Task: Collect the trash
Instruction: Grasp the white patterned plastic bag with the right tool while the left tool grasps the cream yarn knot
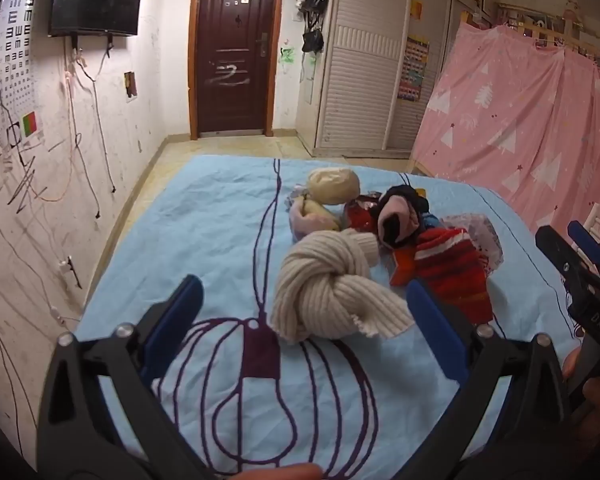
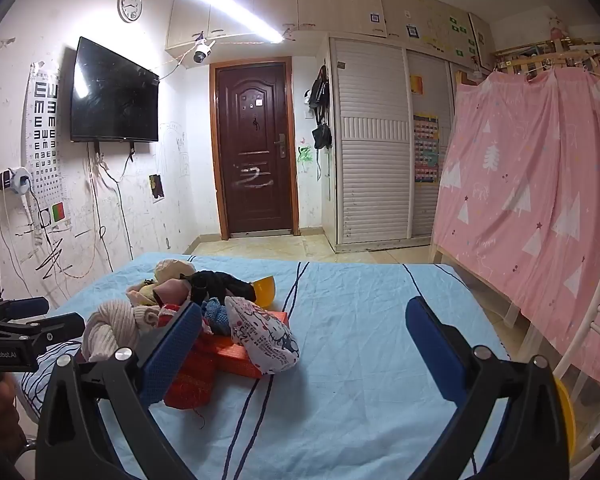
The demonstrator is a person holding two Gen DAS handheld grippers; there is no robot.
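A bed (image 1: 204, 216) with a pale blue sheet fills the middle of a bedroom, a dark door (image 1: 236, 48) at 12 o'clock beyond its foot and a pink curtain (image 1: 520, 120) off toward 2 o'clock. On the sheet lies the heap to be collected — mostly balled and knotted cloth rather than obvious rubbish, so what counts as trash is a judgement here. Nearest the left tool (image 1: 304, 312) is a cream ribbed knit tied in a knot (image 1: 328, 284); its long axis runs from about 7 o'clock up to 1 o'clock in the left wrist view, the loose cuff trailing toward 4 o'clock and the other end pointing at the heap. It sits between the left tool's blue pads, which stand wide apart with nothing in them, so the tool looks lined up to close on the knot's thick middle, the bulkiest and easiest hold. Behind it, toward 1 o'clock, lie a red striped knit (image 1: 448, 272), a black and pink bundle (image 1: 400, 216) and a pale round bundle (image 1: 334, 186), all touching or overlapping. From the right wrist view a printed white pouch (image 2: 264, 334) rests across an orange box (image 2: 236, 354) at the heap's near edge, its long axis from 11 to 5 o'clock, with something yellow (image 2: 265, 289) half hidden behind. The right tool (image 2: 304, 344) is also spread open and empty, held back beside the heap — probably waiting its turn.
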